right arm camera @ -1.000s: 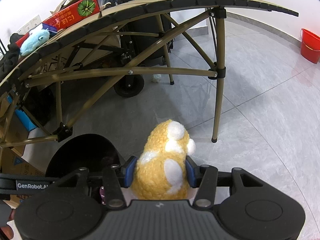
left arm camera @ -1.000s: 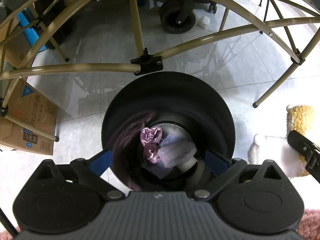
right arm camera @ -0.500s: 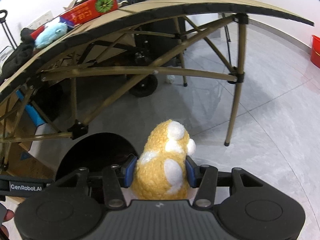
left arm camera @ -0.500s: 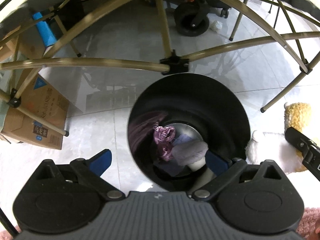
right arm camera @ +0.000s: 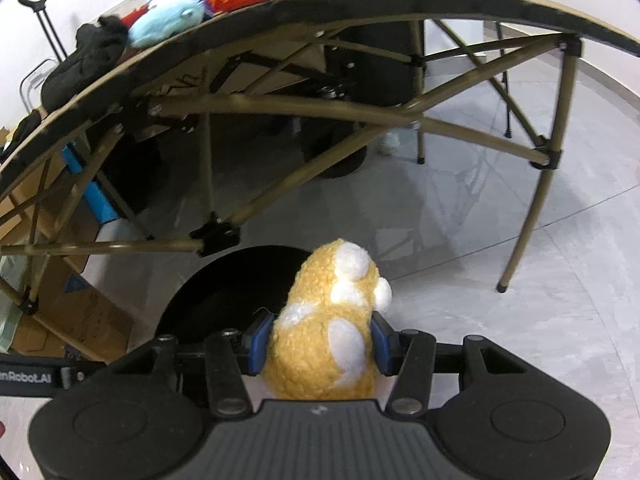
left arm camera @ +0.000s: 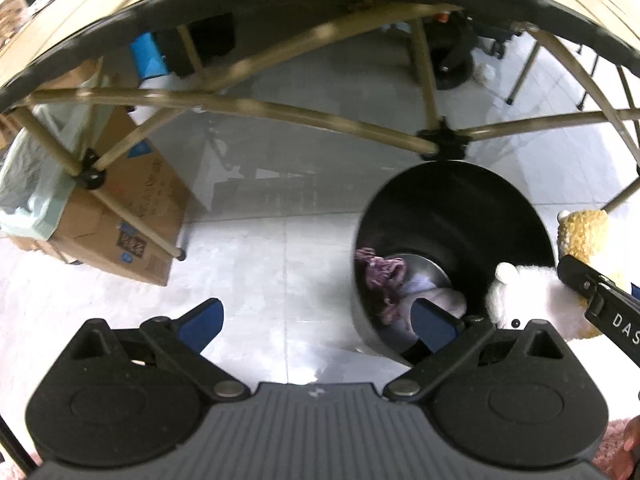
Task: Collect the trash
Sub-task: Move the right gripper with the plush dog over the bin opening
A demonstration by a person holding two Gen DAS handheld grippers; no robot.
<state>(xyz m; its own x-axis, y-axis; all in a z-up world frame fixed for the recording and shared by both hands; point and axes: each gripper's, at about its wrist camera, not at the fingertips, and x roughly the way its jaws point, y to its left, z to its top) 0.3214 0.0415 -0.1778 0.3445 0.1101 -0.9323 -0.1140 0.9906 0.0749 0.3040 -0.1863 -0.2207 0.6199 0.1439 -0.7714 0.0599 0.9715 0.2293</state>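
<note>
In the left wrist view, the left claw (left arm camera: 316,320) stood open with nothing between its blue pads, pointing down at bare grey floor tile. The round black trash bin (left arm camera: 452,208) lay to its right, just beyond the right pad, its mouth facing up. Inside, at the bottom, sat a crumpled purple wrapper (left arm camera: 382,276) and a pale lilac wad (left arm camera: 436,298) on a metal base. At the bin's right rim, touching or just over it, hung the yellow-and-white plush toy (left arm camera: 532,300), held by the black right claw entering from the frame's edge. A brown cardboard box (left arm camera: 120,216) stood well to the left, under the folding surface's tan frame (left arm camera: 280,112).

In the right wrist view, the right claw (right arm camera: 320,344) was clamped on the plush toy (right arm camera: 332,320), blue pads pressing both flanks. The toy's long axis ran forward along the fingers, head end outward. The bin's dark opening (right arm camera: 224,292) lay ahead and to the left, so a release likely needed a small shift that way. The right claw was nearer the drop.
</note>
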